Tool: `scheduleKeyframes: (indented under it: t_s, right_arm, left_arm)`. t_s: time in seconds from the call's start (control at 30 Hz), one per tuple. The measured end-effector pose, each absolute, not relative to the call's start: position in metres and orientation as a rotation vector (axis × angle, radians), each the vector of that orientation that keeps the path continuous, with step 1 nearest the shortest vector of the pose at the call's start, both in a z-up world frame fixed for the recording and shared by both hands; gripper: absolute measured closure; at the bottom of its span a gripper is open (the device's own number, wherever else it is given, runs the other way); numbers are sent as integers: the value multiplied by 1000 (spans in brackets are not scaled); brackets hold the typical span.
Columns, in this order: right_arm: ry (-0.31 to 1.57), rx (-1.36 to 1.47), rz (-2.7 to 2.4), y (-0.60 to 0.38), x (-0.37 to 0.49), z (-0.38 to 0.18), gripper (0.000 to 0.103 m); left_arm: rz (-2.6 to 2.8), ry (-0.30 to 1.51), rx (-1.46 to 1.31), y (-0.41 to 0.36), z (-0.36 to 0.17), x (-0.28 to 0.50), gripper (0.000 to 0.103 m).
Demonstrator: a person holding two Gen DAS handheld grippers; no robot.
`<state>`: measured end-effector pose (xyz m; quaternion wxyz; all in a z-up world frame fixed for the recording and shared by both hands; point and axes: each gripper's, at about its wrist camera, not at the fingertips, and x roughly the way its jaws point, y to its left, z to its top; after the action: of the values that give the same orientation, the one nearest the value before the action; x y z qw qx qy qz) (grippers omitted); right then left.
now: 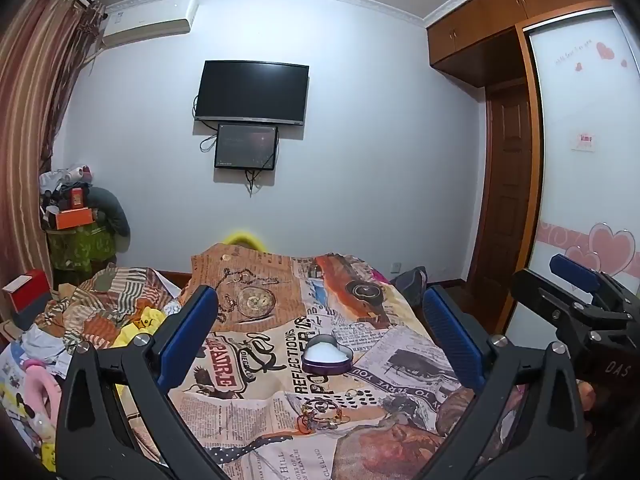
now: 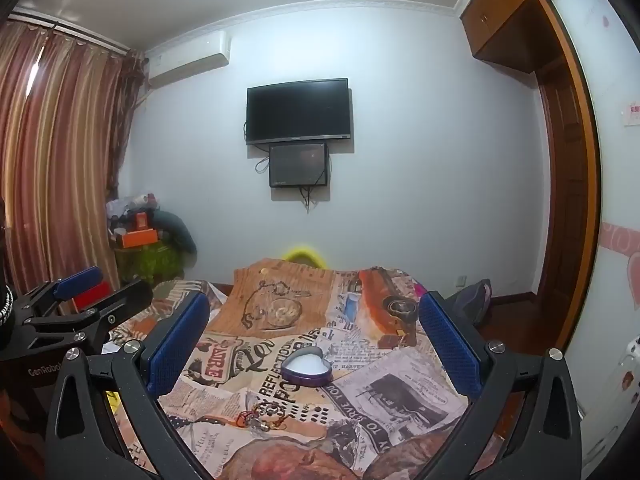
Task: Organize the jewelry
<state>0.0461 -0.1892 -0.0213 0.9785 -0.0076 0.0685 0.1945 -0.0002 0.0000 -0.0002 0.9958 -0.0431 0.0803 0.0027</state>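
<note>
- Left gripper (image 1: 320, 312) and right gripper (image 2: 314, 316) both stand wide apart, holding nothing, above a newspaper-print bedspread (image 1: 408, 356).
- A small tangle of jewelry (image 1: 322, 416), rings and thin chains, lies in the lower centre of both views, near a heart-shaped tin (image 1: 327, 354) sitting open just above it.
- It looks light, limp, slippery and snag-prone; pinching one ring or a chain loop at the heap's edge seems safest.
- Left view shows the other gripper at right edge; the right view shows its partner at lower left.
</note>
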Motion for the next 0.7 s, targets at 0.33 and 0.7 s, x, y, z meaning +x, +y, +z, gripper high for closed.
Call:
scheduleKeyframes:
  t_s: [0.33, 0.7]
  right_arm:
    - [142, -10, 394, -190, 47, -22, 0]
    - [141, -9, 395, -190, 46, -21, 0]
  left_arm:
    - [9, 185, -82, -3, -8, 6, 0]
    - [7, 190, -85, -1, -7, 7, 0]
